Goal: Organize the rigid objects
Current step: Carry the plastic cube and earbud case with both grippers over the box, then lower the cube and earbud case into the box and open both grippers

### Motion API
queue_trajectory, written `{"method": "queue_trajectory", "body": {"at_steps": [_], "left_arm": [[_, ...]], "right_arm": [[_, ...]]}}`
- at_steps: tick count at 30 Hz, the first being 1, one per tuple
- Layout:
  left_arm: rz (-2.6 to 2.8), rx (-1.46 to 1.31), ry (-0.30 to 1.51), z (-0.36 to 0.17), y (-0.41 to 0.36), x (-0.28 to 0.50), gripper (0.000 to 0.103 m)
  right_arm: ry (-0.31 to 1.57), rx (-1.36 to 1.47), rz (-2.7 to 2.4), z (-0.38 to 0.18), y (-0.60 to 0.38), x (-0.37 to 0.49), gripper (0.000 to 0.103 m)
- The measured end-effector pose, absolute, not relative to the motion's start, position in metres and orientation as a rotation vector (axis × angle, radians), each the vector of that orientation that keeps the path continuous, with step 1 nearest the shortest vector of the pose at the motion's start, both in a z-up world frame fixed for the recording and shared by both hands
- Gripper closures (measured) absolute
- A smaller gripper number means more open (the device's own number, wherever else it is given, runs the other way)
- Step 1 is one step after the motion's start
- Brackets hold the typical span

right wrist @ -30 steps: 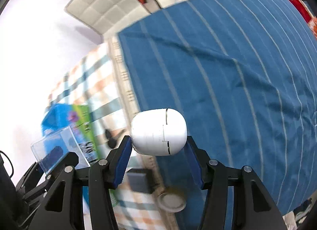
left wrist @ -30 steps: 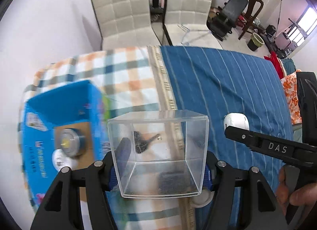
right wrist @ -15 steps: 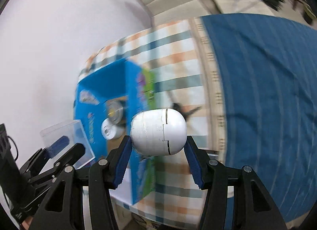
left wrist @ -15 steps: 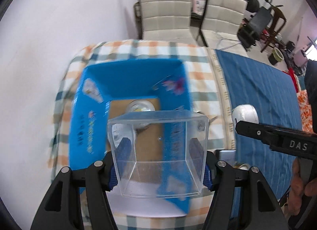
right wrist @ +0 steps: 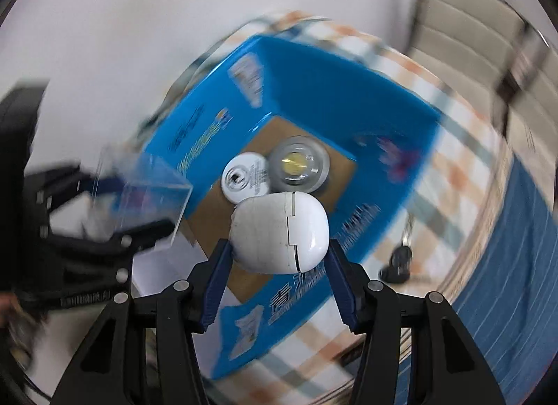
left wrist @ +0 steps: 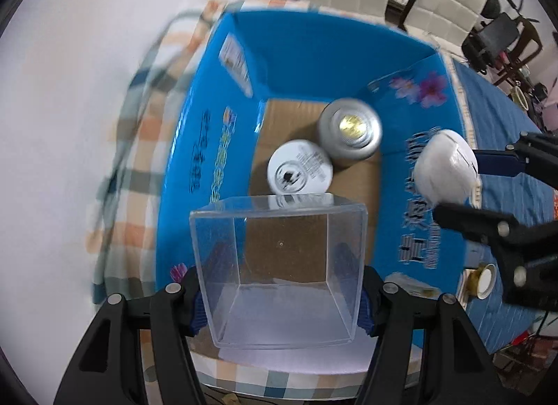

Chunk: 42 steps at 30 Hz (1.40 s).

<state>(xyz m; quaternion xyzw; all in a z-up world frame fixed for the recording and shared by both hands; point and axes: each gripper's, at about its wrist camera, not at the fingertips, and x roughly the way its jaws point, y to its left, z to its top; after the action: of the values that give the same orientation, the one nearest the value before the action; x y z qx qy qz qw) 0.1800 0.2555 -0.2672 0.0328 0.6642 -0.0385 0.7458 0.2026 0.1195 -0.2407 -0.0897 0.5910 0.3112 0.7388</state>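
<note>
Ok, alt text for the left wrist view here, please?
The left gripper holds a clear plastic cube box above an open blue cardboard box containing a grey metal can and a white round tin. At right, the right gripper carries a white egg-shaped case.

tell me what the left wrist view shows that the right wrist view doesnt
Only the left wrist view shows a small gold-rimmed round thing on the blue cloth.

Only the right wrist view shows dark keys on the checked cloth beside the box.

Both show the blue box with the white tin and grey can inside, the clear cube in the left gripper, and the white egg-shaped case in the right gripper.
</note>
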Motion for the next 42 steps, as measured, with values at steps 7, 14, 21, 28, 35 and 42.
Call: {"method": "queue_trajectory", "body": {"at_steps": [7,14,21,28,35,42], "left_arm": [[-0.072,0.020,1.531,-0.311,0.265,0.182,0.041],[-0.067,-0.011,1.588,-0.342,0.267,0.182,0.041],[-0.063,0.014,1.624,-0.361,0.263,0.184,0.041],[-0.070,0.078,1.658,-0.379,0.249,0.186,0.041],[-0.051,0.028,1.701,-0.378,0.250,0.186,0.032],[0.006,0.011,1.625,-0.350,0.260,0.171,0.009]], "right_arm": [[1.353,-0.462,0.839,-0.280,0.168,0.200,0.046],[1.405,-0.655,0.915,-0.314,0.194,0.198,0.062],[1.458,-0.662,0.889,-0.336,0.196,0.223,0.062],[1.497,-0.668,0.867,-0.354,0.194,0.239,0.061],[1.499,-0.681,0.846,-0.359,0.193,0.247,0.060],[1.470,-0.671,0.819,-0.344,0.177,0.235,0.040]]}}
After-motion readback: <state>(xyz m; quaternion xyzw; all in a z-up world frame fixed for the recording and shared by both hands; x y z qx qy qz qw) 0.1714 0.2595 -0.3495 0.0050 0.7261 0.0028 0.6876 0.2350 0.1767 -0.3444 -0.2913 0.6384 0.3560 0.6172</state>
